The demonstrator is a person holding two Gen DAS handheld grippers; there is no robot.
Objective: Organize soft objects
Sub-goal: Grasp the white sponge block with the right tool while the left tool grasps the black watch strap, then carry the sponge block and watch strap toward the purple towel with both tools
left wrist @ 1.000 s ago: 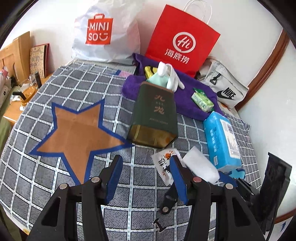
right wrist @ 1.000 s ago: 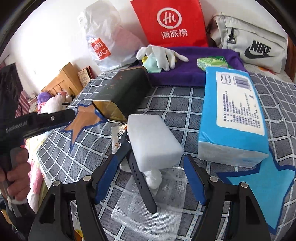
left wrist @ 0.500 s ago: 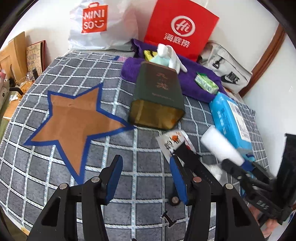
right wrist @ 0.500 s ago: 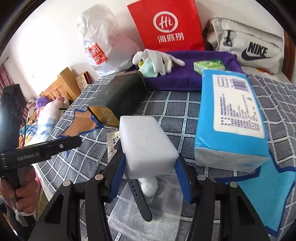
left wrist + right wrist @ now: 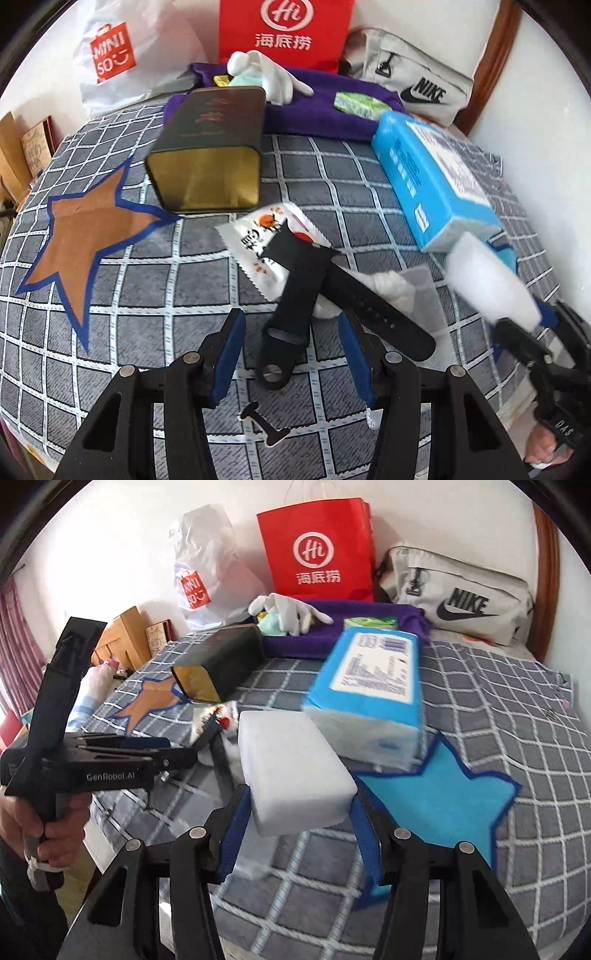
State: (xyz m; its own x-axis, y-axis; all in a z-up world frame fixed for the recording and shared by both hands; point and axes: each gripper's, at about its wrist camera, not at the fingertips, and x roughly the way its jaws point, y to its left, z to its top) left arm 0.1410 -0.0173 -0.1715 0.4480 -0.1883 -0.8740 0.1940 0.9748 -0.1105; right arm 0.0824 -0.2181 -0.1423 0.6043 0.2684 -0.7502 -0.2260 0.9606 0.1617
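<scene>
My right gripper (image 5: 301, 827) is shut on a white foam block (image 5: 291, 771) and holds it above the checked cloth (image 5: 524, 716), over the blue star patch (image 5: 443, 790). The block also shows at the right of the left wrist view (image 5: 487, 280). My left gripper (image 5: 291, 354) is open, its fingers either side of a black watch strap (image 5: 295, 295) lying on the cloth. A white snack packet (image 5: 262, 240), a white cotton wad (image 5: 388, 284) on clear wrap, a blue tissue pack (image 5: 432, 181) and a dark tin (image 5: 210, 155) lie beyond.
A purple towel (image 5: 325, 114) at the back holds white gloves (image 5: 273, 74) and a green packet (image 5: 358, 103). Behind stand a red paper bag (image 5: 284, 33), a white Miniso bag (image 5: 122, 55) and a grey Nike bag (image 5: 417, 81). A brown star patch (image 5: 85, 236) is left.
My right gripper closed on the foam block and lifted it off the cloth toward the right. My left gripper moved right and forward until the black strap lies between its fingers.
</scene>
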